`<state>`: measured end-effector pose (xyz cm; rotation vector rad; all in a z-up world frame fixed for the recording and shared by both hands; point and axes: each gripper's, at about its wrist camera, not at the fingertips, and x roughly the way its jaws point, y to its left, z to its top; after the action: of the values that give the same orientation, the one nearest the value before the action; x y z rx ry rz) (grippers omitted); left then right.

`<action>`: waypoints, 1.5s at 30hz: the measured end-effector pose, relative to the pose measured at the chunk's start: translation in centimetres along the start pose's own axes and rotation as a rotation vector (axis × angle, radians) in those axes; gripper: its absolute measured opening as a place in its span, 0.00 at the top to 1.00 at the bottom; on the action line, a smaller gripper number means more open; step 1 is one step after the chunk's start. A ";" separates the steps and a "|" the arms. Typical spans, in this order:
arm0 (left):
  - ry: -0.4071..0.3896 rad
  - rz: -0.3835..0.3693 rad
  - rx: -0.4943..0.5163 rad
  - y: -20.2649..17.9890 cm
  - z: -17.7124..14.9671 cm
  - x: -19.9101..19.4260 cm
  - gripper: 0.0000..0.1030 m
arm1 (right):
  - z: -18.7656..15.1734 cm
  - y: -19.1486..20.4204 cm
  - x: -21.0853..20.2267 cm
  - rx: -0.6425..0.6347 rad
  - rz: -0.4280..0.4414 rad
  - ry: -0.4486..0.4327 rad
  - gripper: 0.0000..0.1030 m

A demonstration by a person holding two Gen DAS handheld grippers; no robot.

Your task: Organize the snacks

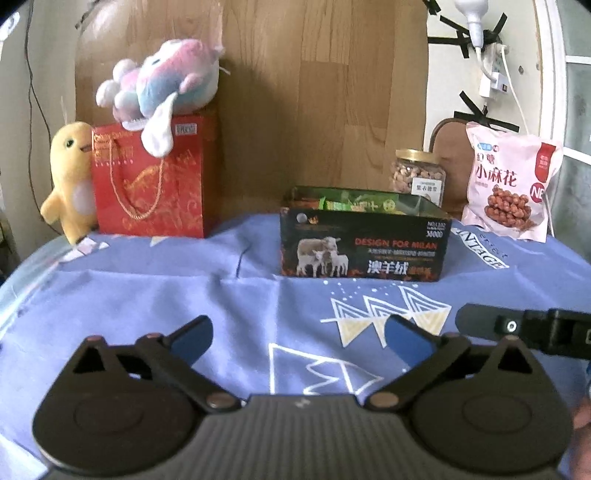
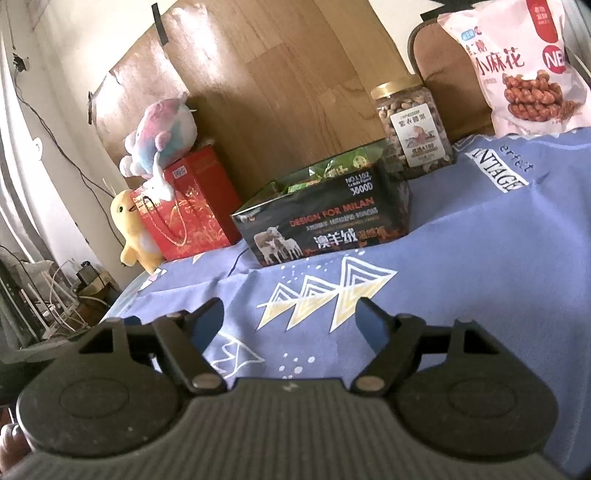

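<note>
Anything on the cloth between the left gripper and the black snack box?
Nothing: only bare blue tablecloth lies between the open left gripper and the black box, as the left wrist view shows.

A wood-grain panel (image 1: 314,110) leans against the pale wall (image 1: 44,55) behind the table, its corners held with strips of black tape (image 2: 159,22). The table wears a blue cloth (image 1: 184,280) printed with white and yellow triangles. At the right stands a brown chair back (image 1: 448,155) — above it a white power strip (image 1: 495,70) is taped to the wall, cables hanging. Soft daylight falls from the left, where cords and clutter (image 2: 55,295) lie low beside the table.
</note>
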<state>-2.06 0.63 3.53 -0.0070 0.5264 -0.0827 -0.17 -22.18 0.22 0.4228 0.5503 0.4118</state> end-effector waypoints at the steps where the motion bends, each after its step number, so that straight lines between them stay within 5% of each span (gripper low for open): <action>1: -0.005 0.000 0.001 0.0 0.0 -0.1 0.00 | 0.0 0.0 0.1 -0.001 0.002 0.003 0.22; 14: 0.008 -0.017 0.033 -0.9 0.1 0.1 0.00 | -0.1 -0.3 -0.3 0.014 -0.003 -0.009 0.19; 30: -0.047 0.069 0.058 -1.2 0.5 -0.4 0.00 | -0.2 -0.7 -0.7 0.037 -0.014 -0.021 0.18; 45: -0.020 0.027 0.011 -0.4 1.2 -1.1 0.00 | -0.1 0.8 -2.1 -0.003 -0.009 -0.059 0.16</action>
<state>-2.48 0.27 5.11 0.0097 0.5056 -0.0586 -2.08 -22.49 1.35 0.4281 0.4946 0.3899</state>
